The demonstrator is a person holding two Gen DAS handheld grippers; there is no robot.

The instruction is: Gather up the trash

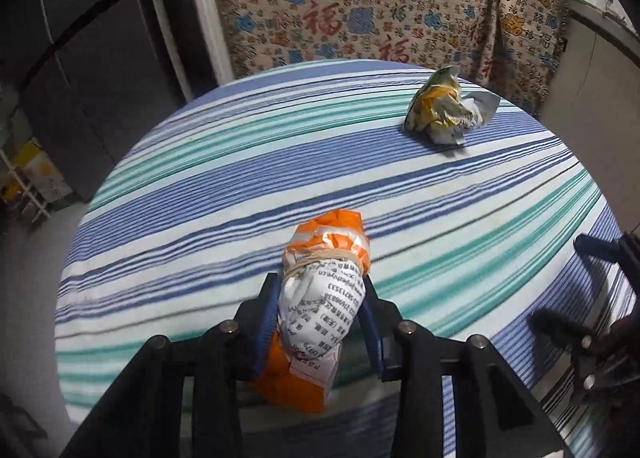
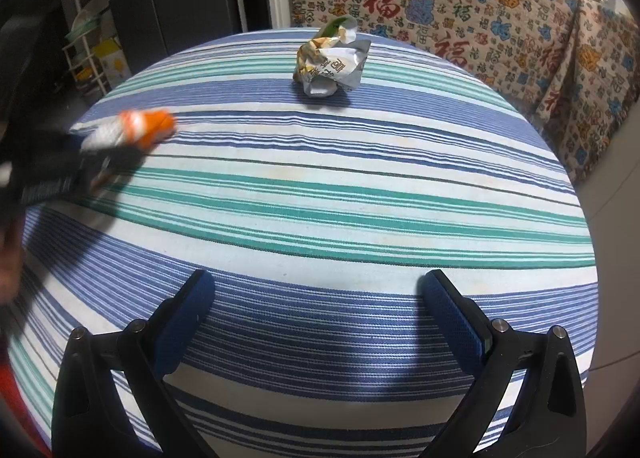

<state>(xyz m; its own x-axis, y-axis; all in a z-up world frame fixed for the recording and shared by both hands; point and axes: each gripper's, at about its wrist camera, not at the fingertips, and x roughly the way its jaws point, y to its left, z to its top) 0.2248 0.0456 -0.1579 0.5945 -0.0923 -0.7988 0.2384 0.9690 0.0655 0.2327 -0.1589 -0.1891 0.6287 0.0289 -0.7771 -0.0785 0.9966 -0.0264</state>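
Orange-white packet clamped lengthwise in left gripper. Right gripper gaped empty; crumpled wrapper lay straight ahead, nearer right.

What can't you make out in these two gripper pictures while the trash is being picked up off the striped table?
- Orange and white wrapper: its lower end is hidden behind the left gripper in the left wrist view; in the right wrist view it is motion-blurred.
- Crumpled packet: its print is too small and creased to read.
- Right gripper: only an edge shows in the left wrist view, cut off at the right.
- No bin for the trash shows in either view.
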